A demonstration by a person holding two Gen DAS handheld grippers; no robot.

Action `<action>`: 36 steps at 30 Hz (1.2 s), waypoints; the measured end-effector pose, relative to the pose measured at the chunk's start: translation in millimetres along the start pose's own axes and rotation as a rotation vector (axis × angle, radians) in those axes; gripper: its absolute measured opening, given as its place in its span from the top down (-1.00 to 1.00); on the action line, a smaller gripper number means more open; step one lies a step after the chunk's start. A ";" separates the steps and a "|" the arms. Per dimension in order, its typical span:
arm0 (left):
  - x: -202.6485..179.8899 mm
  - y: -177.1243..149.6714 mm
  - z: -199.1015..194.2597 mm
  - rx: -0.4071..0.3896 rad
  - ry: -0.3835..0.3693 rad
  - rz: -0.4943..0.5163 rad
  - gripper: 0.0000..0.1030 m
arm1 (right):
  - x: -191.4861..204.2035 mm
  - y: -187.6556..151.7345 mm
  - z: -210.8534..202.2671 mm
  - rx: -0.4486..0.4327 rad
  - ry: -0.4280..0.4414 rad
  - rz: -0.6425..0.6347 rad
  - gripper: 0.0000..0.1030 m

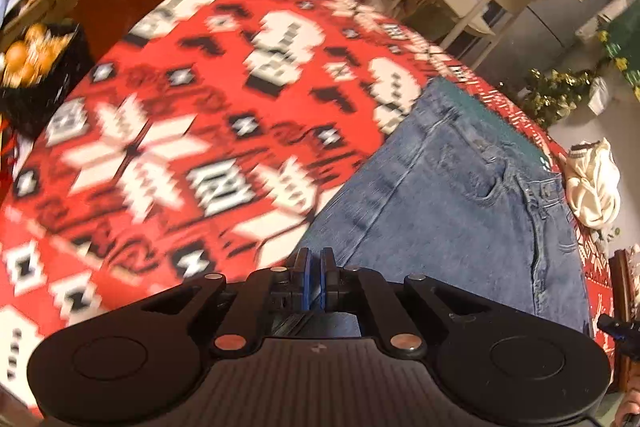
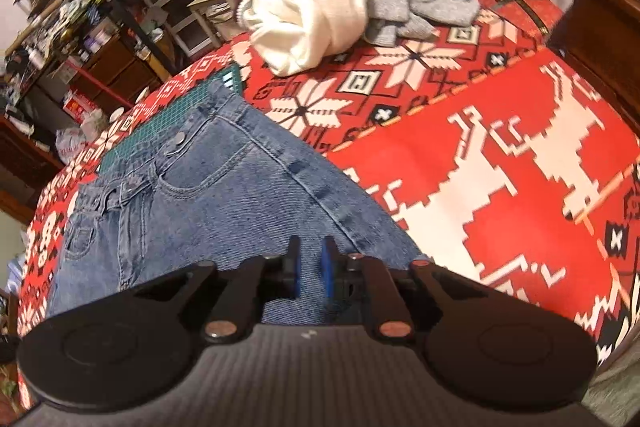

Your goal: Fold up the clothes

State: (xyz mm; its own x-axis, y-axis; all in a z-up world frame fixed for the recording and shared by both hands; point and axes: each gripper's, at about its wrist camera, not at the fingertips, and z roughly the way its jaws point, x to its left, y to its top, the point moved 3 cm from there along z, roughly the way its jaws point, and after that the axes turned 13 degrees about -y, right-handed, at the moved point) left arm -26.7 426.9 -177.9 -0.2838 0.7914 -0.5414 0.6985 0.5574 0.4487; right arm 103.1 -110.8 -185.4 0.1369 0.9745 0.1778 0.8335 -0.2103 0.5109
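Observation:
Blue jeans [image 1: 460, 195] lie spread on the red patterned tablecloth [image 1: 180, 107], waistband at the far end over a green cutting mat [image 2: 160, 123]. My left gripper [image 1: 316, 259] sits at the near left edge of the jeans, its jaws almost together with denim running into them. My right gripper [image 2: 311, 259] is over the near right part of the jeans [image 2: 224, 203], jaws narrowly apart with denim filling the gap. The near end of the jeans is hidden under both grippers.
A cream garment [image 2: 312, 11] and a grey garment [image 2: 416, 3] are heaped at the table's far end. A black crate of ornaments [image 1: 36, 67] stands off the left edge. A chair [image 1: 476, 3], shelves and a wooden cabinet [image 2: 600, 27] surround the table.

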 end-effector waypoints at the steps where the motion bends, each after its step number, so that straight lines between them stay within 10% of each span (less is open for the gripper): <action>1: -5.4 3.8 2.8 -0.001 -0.003 0.016 0.95 | 2.7 2.1 0.1 0.000 -0.001 -0.010 0.71; 36: -106.9 143.2 186.9 0.091 0.009 0.153 0.95 | 144.4 164.8 156.7 0.064 0.064 -0.136 0.94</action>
State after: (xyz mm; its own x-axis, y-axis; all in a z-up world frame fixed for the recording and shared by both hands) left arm 226.4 375.2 -188.7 -0.1752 0.8675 -0.4657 0.7904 0.4059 0.4588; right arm 344.2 7.5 -207.3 -0.0122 0.9862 0.1653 0.8745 -0.0696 0.4800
